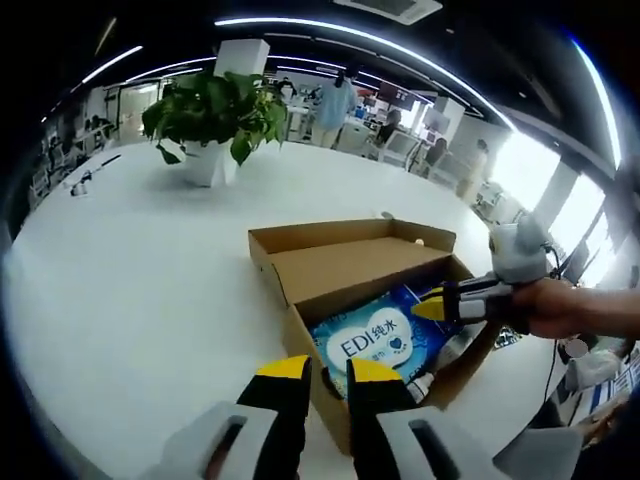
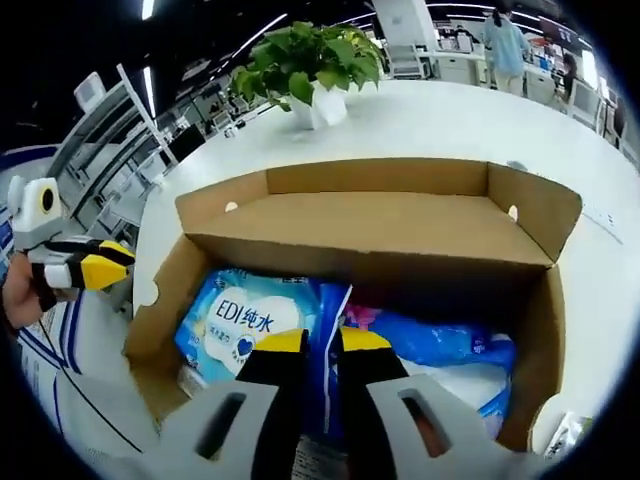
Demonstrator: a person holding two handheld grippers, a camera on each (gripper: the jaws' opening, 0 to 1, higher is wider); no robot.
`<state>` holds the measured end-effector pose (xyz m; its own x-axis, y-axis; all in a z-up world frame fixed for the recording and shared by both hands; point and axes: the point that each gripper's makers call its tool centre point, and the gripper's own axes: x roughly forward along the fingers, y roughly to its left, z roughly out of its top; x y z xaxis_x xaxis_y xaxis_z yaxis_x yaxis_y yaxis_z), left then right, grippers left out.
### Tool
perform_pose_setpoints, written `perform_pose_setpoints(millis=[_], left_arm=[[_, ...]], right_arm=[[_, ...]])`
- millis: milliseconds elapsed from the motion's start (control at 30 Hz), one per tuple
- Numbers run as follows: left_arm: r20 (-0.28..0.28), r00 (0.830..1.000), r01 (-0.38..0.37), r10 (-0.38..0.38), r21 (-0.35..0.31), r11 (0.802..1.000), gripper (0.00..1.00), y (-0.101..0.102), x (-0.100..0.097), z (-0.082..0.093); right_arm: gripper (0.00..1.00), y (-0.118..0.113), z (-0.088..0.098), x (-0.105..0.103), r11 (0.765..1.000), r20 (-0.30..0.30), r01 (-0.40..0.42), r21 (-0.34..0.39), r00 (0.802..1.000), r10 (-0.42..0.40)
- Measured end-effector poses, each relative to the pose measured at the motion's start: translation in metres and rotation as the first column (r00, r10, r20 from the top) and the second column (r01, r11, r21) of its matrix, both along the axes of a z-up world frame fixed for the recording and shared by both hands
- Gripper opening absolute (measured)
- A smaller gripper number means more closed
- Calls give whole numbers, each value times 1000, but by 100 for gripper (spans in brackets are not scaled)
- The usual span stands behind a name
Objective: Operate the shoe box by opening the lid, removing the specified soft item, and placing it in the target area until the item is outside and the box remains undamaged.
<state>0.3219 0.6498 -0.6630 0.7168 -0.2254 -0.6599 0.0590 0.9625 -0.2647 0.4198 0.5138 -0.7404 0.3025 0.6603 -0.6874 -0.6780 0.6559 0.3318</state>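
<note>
here, in the left gripper view, i see the shoe box [image 1: 365,300] sitting open on the white counter [image 1: 130,290], its lid [image 1: 350,245] folded back toward the upper middle of the frame. inside lies the soft item, a blue wipes pack [image 1: 375,345] printed "edi". my left claw [image 1: 328,368] rises from the bottom centre, yellow-tipped jaws nearly together with only a thin gap, gripping nothing, just at the box's near corner. my right claw [image 1: 432,305] comes in from the right edge, its tip over the pack; i cannot tell from here whether it is clamped.

in the right gripper view, the right claw [image 2: 312,342] stands at bottom centre with the pack's [image 2: 245,325] blue edge pinched between its jaws. the left claw [image 2: 95,268] shows at the left edge, outside the box wall [image 2: 155,310]. a potted plant [image 2: 310,60] stands on the counter [image 2: 450,125] in the upper part.
</note>
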Motion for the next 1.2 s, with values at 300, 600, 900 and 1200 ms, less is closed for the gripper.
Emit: perform_pose_setpoints(millis=[300,600,900,1200], left_arm=[[2,1000,3,-3,3,1000,14,-3,3,2],[3,1000,19,-19,3,1000,14,-10,4,3],[9,1000,28,-28,-1,1000,14,-13,7,6],[5,999,53,-53,-1,999,14,-21,9,6]], right_arm=[[1,3,4,-2,1000,21,-26,8,999,26],[2,2,2,-4,1000,16,-23,-7,1000,23],[0,3,4,-7,998,41,-55,-43,998,57],[0,-4,17,-5,998,91,-50,-44,994,53]])
